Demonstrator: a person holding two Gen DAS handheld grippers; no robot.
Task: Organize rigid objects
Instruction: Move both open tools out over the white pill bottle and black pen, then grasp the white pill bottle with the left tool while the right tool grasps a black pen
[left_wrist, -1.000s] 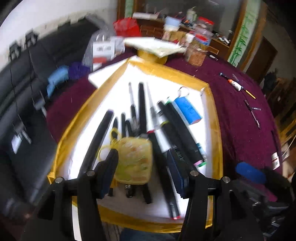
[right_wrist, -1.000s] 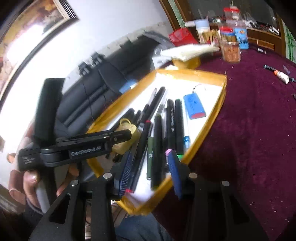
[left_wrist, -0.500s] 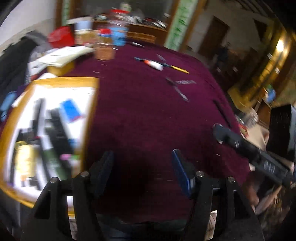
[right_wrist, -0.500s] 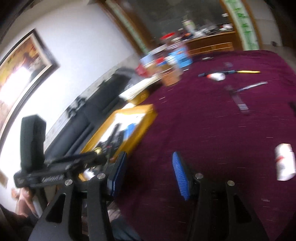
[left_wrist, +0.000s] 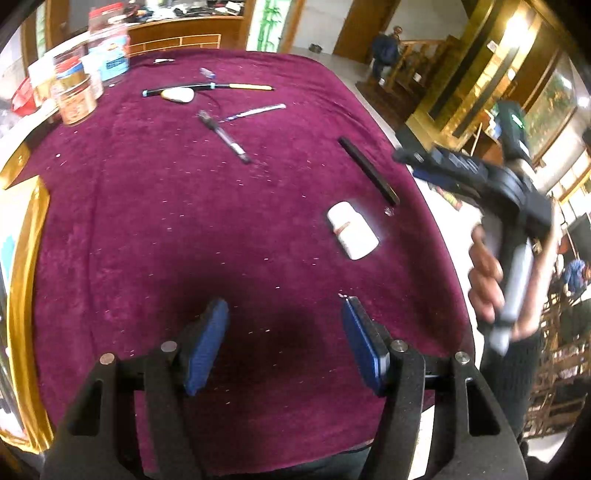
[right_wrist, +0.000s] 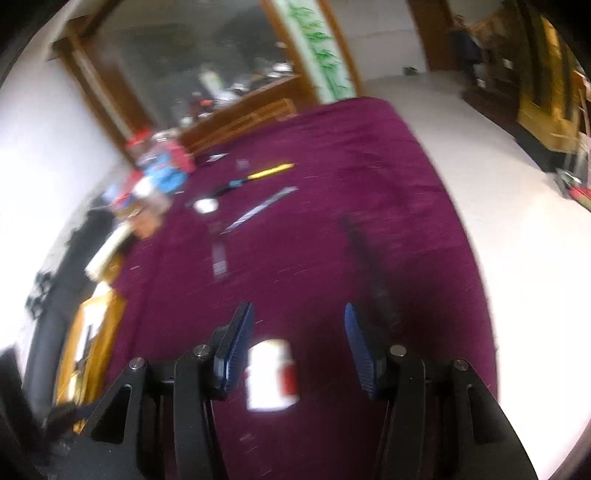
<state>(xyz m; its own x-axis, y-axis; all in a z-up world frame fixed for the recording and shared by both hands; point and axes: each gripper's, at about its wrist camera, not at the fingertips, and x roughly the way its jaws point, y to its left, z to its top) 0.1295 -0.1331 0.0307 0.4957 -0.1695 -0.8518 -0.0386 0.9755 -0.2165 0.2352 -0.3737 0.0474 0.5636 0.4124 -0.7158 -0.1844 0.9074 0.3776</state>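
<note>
A white bottle (left_wrist: 352, 229) lies on the maroon tablecloth (left_wrist: 184, 206) near its right edge, beside a long black bar (left_wrist: 368, 170). In the blurred right wrist view the bottle (right_wrist: 271, 373) lies between and below my open right gripper's (right_wrist: 297, 347) fingers. My left gripper (left_wrist: 286, 345) is open and empty above bare cloth. The right gripper (left_wrist: 436, 166) shows in the left wrist view, held over the table's right edge. Pens (left_wrist: 225, 136) and a knife-like tool (left_wrist: 255, 110) lie further back.
A gold-rimmed tray (left_wrist: 22, 280) sits at the left edge; it also shows in the right wrist view (right_wrist: 92, 332). Jars and containers (left_wrist: 75, 92) stand at the back left. The table edge drops to the floor on the right.
Both grippers swung right, away from the tray of pens, to the open maroon cloth. The right gripper has come down over the white bottle.
</note>
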